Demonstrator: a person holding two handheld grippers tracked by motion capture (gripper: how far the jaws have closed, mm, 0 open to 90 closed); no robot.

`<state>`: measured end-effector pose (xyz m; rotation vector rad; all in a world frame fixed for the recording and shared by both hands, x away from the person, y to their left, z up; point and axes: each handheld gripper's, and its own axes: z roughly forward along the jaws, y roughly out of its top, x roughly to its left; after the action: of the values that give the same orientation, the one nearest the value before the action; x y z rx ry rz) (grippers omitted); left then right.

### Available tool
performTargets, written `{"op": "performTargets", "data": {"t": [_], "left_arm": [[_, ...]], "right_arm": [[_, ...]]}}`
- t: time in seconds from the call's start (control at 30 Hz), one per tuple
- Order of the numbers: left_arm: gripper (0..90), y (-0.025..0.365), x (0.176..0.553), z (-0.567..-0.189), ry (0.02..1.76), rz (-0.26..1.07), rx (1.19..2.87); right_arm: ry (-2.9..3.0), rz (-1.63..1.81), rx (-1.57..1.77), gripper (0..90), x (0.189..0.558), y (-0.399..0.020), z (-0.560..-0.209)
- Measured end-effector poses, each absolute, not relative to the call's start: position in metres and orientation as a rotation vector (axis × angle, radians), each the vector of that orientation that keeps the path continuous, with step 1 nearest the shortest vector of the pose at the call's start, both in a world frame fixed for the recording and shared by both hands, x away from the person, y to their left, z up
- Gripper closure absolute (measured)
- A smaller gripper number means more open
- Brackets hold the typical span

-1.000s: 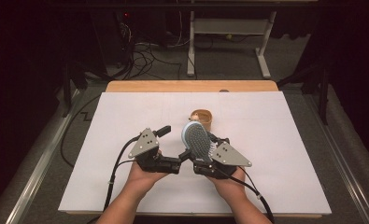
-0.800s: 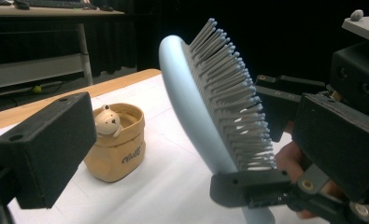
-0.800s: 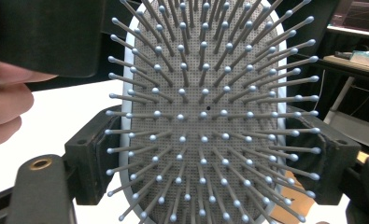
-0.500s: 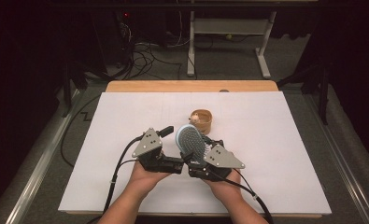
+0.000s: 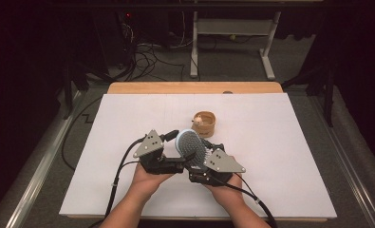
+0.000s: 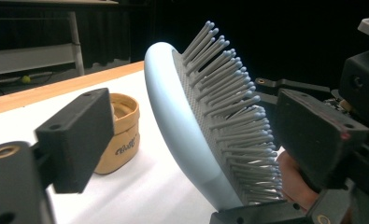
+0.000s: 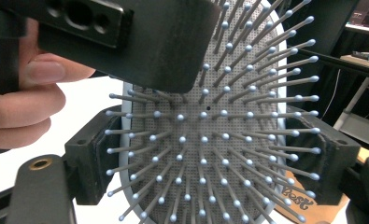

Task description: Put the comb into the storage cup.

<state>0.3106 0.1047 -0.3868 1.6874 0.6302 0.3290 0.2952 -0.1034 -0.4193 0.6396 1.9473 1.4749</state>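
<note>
- High view: two hands meet at the near middle of a white table [image 5: 289, 156], each holding a gripper, with a pale blue hairbrush [image 5: 191, 147] raised between them, just above the table.
- Right gripper [image 5: 201, 159] is clamped on the brush head; in the right gripper view its two black jaws press the left and right edges of the head [image 7: 205, 140], bristles facing the camera.
- Left gripper [image 5: 173, 145] sits just left of the brush. Its jaws have just been closing, and the brush head stands between them.
- Left gripper view: one jaw pad [image 6: 77, 137] stands apart from the smooth back of the brush [image 6: 173, 121], while the other jaw lies on the bristle side. No pad can be seen pressing yet, so this gripper counts as apart.
- Key relation: the brush lies to the right of the left gripper, its long axis running from the near hands up and away toward the far side, bristles turned toward the right hand.
- A small tan bowl [image 5: 204, 122] stands on the table just beyond the brush, toward the far side, not touching it.
- Judged from this, the brush looks about to pass from right to left, which needs the left jaws to close across back and bristles.
</note>
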Motion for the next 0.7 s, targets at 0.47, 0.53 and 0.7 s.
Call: {"op": "performTargets", "data": {"t": [0.47, 0.53, 0.7], "left_arm": [[28.3, 0.1051, 0.3094, -0.3876, 0.616, 0.304, 1.676], [30.7, 0.1052, 0.3096, -0.3877, 0.613, 0.298, 1.677], [33.9, 0.1044, 0.3091, -0.3881, 0.609, 0.295, 1.674]], "right_arm": [[1.947, 1.472, 0.634, 20.3, 0.2942, -0.1027, -0.4197], [1.95, 1.468, 0.64, 20.4, 0.2938, -0.1025, -0.4197], [1.946, 1.469, 0.64, 20.4, 0.2939, -0.1022, -0.4198]]}}
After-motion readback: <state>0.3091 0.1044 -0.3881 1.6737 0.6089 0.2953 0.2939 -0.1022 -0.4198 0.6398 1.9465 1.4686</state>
